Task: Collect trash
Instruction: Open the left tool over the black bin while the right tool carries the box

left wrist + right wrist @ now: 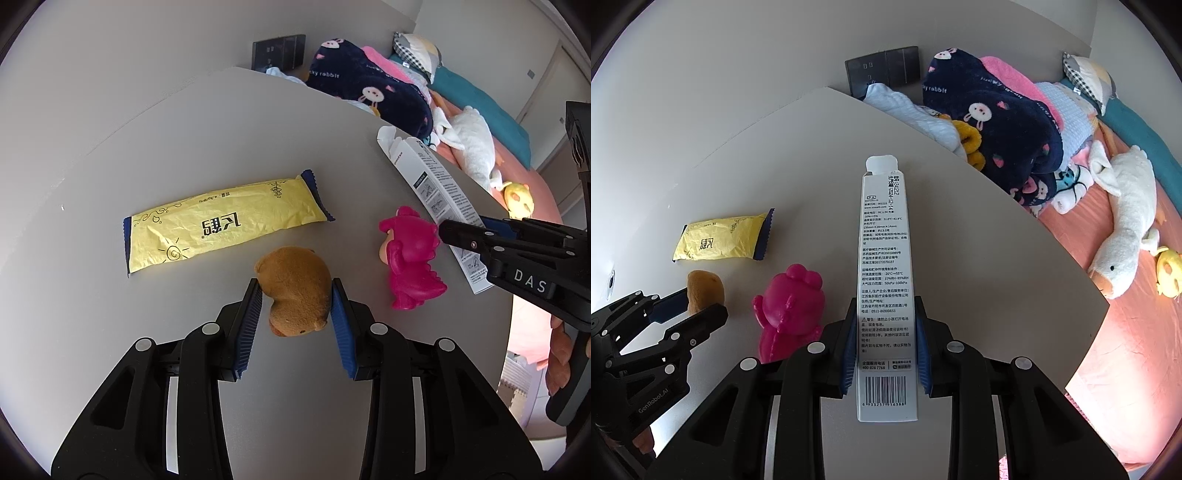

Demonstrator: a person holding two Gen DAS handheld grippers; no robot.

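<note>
A long white carton box (884, 280) lies on the grey table (979, 266); my right gripper (885, 314) is shut on its near part, pads against both long sides. It also shows in the left wrist view (436, 192), with the right gripper (476, 236) on it. My left gripper (297, 291) is shut on a brown plush toy (295, 291), which also shows in the right wrist view (703, 290) with the left gripper (698, 306). A yellow snack wrapper (221, 225) lies flat beyond the plush, also in the right wrist view (720, 242).
A pink rubber toy (410, 258) stands between the plush and the box, also in the right wrist view (790, 310). Past the table's right edge is a bed with a navy blanket (997, 122) and a white plush goose (1123, 229). A wall socket plate (882, 68) is behind.
</note>
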